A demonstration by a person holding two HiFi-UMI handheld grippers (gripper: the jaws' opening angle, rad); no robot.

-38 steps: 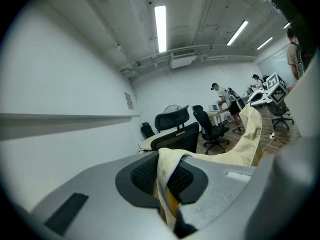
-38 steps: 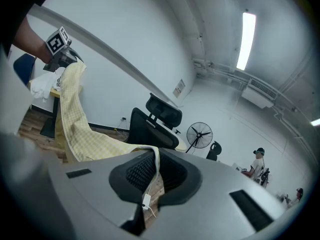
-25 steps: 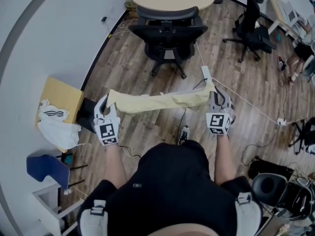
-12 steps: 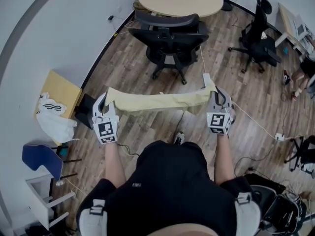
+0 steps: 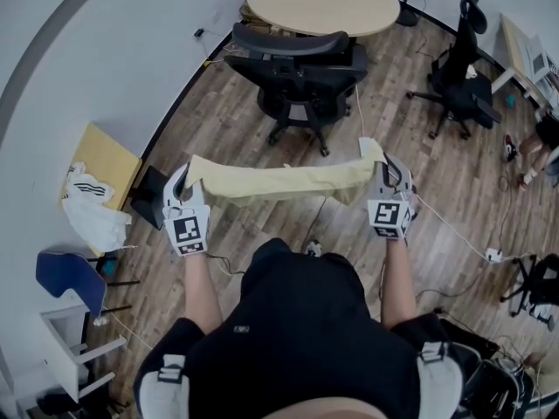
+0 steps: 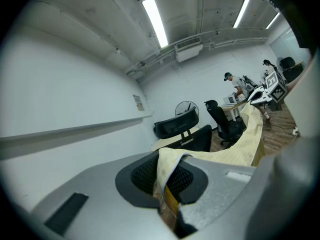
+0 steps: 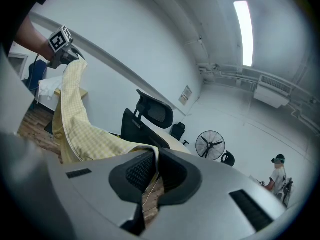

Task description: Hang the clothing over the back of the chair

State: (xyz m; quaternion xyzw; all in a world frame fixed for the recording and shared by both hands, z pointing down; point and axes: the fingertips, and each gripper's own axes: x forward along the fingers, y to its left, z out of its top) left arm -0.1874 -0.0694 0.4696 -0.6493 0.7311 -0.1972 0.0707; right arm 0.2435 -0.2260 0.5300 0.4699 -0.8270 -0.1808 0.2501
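Observation:
A pale yellow checked garment (image 5: 279,182) is stretched level between my two grippers, above the wood floor. My left gripper (image 5: 185,186) is shut on its left end, where the cloth (image 6: 167,166) is pinched between the dark pads. My right gripper (image 5: 384,171) is shut on the right end of the garment (image 7: 85,134). The black office chair (image 5: 301,64) stands ahead of the garment, its backrest and headrest toward me. The same chair (image 6: 187,131) shows in the left gripper view and the chair (image 7: 147,119) in the right gripper view.
A round beige table (image 5: 321,0) sits behind the chair. A second black chair (image 5: 458,77) stands at the right. A yellow box with a white bag (image 5: 92,203) lies at the left by the curved wall. Cables (image 5: 454,230) run across the floor. A blue chair (image 5: 70,273) is lower left.
The chair and table have slid slightly down and nearer in the head view as I moved toward them. The garment stays stretched between both grippers, held as before.

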